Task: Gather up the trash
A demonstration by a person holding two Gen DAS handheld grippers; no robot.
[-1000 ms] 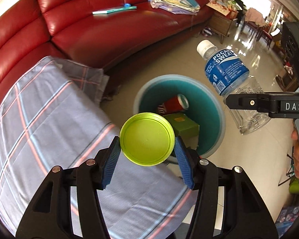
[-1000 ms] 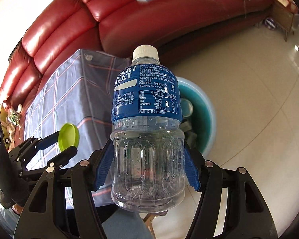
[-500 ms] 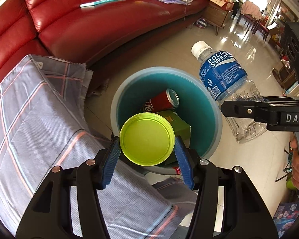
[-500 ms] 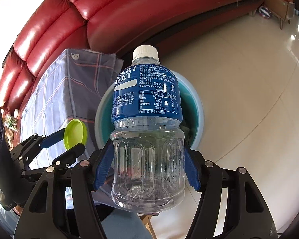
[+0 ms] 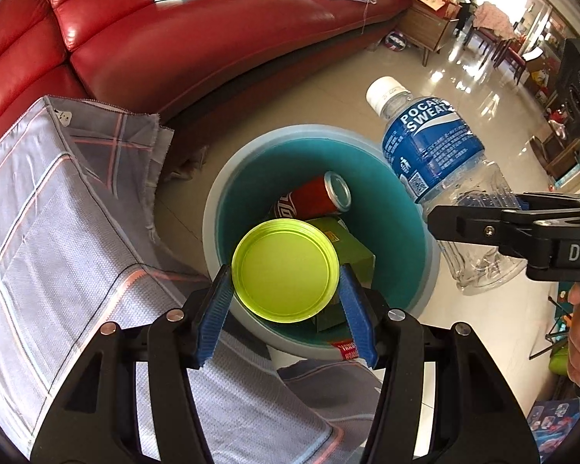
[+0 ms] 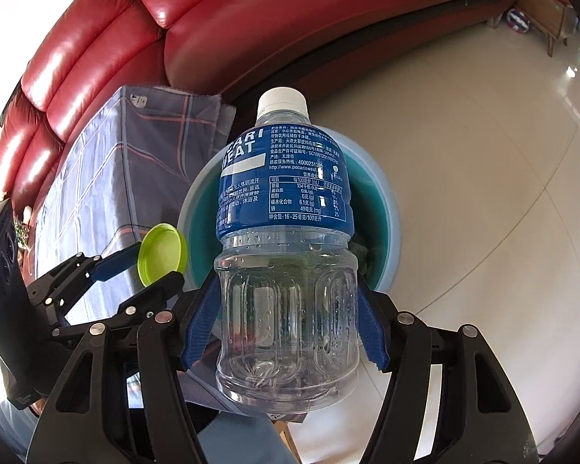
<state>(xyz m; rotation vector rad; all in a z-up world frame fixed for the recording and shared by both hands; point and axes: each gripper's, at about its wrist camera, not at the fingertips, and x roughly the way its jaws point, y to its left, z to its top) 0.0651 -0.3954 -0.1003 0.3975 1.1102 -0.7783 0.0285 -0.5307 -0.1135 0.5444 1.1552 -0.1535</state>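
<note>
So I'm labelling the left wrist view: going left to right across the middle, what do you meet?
Plaid cloth → lime lid in the left gripper → bottle in the right gripper.

It was a home living room: a red leather sofa [image 5: 197,50] beyond the tongs, glossy floor tiles [image 6: 483,154] right.

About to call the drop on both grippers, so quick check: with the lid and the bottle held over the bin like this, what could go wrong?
1. The bottle in the right gripper hangs over the bin's far rim, base outside it; released now, it may hit the floor.
2. The green lid in the left gripper sits above the near rim, beside the checked cloth; it might bounce out or land there.
</note>
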